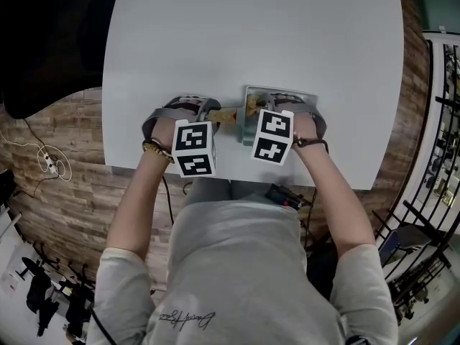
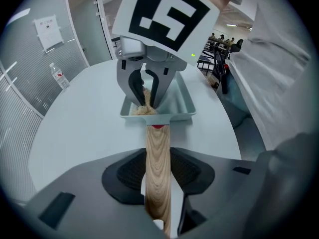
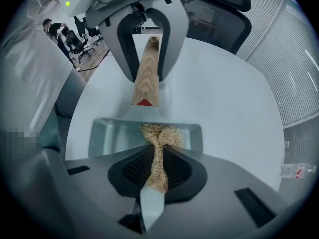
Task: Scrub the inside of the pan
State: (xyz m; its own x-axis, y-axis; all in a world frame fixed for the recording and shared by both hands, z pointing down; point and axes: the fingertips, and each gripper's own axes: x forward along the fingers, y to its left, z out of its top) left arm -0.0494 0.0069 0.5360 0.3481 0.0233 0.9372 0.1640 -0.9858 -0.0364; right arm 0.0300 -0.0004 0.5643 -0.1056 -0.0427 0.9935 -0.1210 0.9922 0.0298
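Left gripper (image 2: 158, 176) is clamped on the pan's light wooden handle (image 2: 158, 148), with the pads tight on both sides. From the head view, the handle runs out at 9 o'clock from the grey rectangular metal pan (image 1: 251, 92), which sits near the 6 o'clock edge of the white round table (image 1: 251, 34). Right gripper (image 3: 158, 171) pinches a tan fibrous scrubber wad (image 3: 160, 135) inside the pan at the handle end. I think it's touching the pan floor, but the view is unclear.

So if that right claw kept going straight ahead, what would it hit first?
Probably the pan: the right claw, shut on a fibrous scrubber, points into it. Past that come the wooden handle and the left claw, though depth is unclear.
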